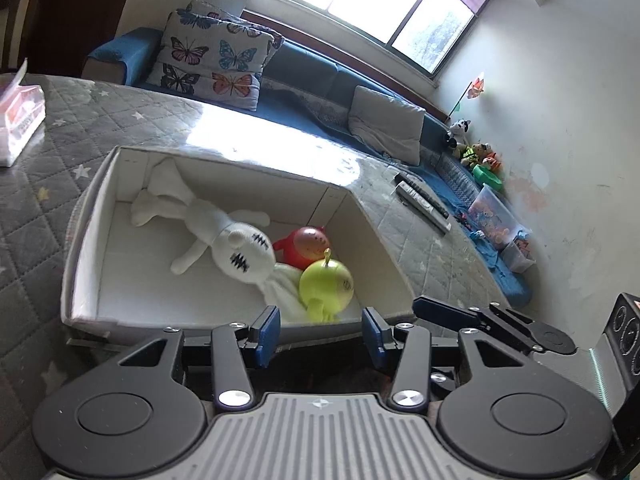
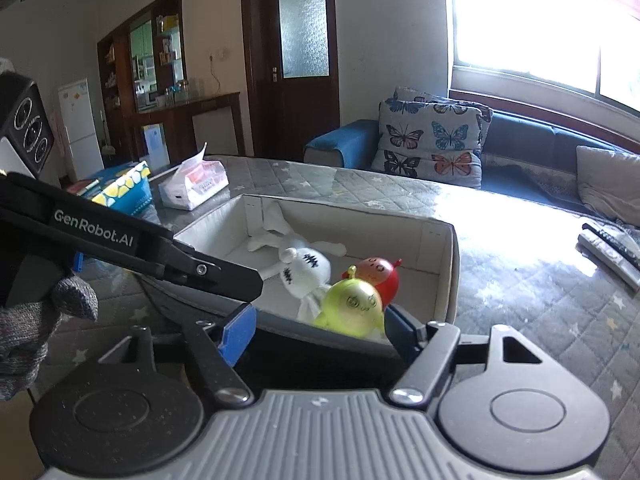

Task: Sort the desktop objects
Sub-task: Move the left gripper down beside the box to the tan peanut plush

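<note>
A white storage box (image 1: 92,216) (image 2: 450,268) stands on the quilted grey table. Inside lie a white plush rabbit (image 1: 224,236) (image 2: 304,264), a red round toy (image 1: 306,242) (image 2: 380,274) and a yellow-green round toy (image 1: 326,282) (image 2: 354,304). My left gripper (image 1: 322,332) is open and empty, just outside the box's near wall. My right gripper (image 2: 320,330) is open and empty at the same wall, close to the yellow-green toy. The left gripper's arm (image 2: 132,240) crosses the right wrist view.
A tissue pack (image 1: 18,120) (image 2: 196,184) and a blue-yellow box (image 2: 128,192) sit on the table's far side. Two remotes (image 1: 424,200) (image 2: 612,252) lie near the sofa edge. A blue sofa with butterfly cushions (image 1: 212,60) runs behind the table.
</note>
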A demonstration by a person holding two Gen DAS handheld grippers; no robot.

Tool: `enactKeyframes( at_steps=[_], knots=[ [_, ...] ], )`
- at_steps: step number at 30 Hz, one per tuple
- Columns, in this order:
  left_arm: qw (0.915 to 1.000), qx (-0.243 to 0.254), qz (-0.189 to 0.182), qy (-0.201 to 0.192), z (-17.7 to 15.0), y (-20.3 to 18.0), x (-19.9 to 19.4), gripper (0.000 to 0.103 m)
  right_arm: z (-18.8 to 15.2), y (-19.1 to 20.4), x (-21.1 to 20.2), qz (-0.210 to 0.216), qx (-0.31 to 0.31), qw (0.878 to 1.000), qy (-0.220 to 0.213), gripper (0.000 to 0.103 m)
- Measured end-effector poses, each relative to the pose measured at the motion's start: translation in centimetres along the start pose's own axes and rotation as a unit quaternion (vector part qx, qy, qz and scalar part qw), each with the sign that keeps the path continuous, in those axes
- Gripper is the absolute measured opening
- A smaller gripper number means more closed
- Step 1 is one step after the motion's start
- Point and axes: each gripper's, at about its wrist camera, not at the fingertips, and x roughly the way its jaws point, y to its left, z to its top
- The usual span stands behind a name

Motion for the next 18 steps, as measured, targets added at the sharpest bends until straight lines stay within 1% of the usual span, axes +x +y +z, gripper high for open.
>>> enactKeyframes(
  at_steps=[4,10,18],
  knots=[
    [0.9999,-0.004,0.009,0.001,-1.2,0.5,-0.7,0.047,-1.2,0.9,-0.8,0.004,-0.004,1.0,-0.002,0.073],
    [0.9996,-0.018,0.022,0.002,-2.7,1.4,-1.4,0.047,-2.5,1.9,-1.6,0.012,-0.013,1.0,-0.001,0.078],
    [0.9985,-0.046,0.026,0.011,-4.6,2.6,-1.6,0.047,-3.7,2.4,-1.8,0.018,-0.005,1.0,0.008,0.078]
  ],
)
